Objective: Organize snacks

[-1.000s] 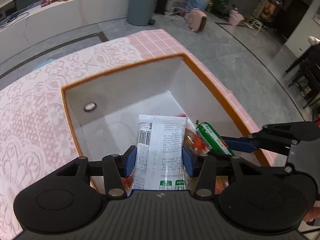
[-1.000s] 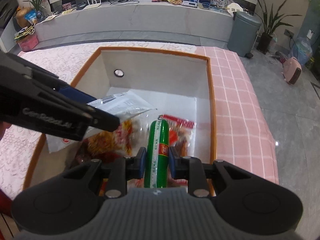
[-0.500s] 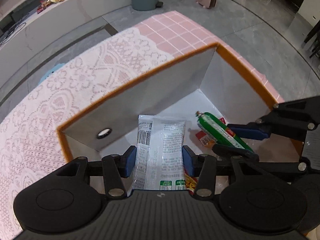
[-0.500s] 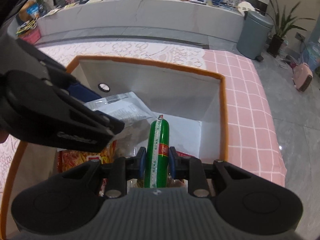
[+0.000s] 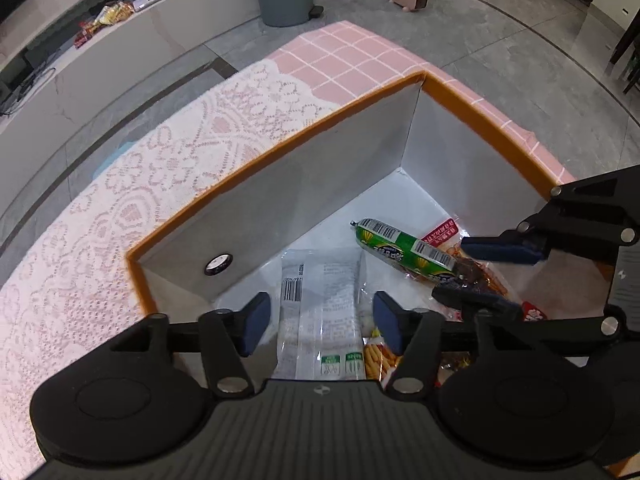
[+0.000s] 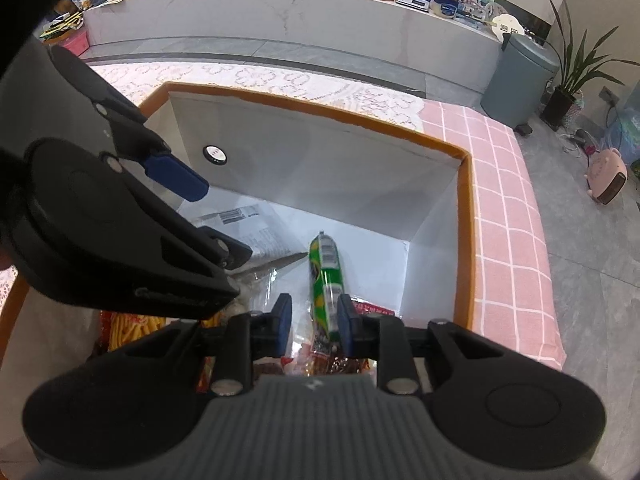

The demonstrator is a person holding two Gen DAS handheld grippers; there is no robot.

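Box: orange rim, grey-white inside walls, white floor. Tablecloth: pink with a white grid; over it a white lace cloth with a floral pattern. Left gripper: black body, dark blue pads. Between its jaws a clear-and-white packet, black barcode and print, two green labels at its near end. Right gripper: black, blue pads. Sausage between its jaws: green wrap, yellow markings, white barcode patch. Beneath it red-and-clear snack bags. Bin far right of the claw: grey-blue. Heater: pink.
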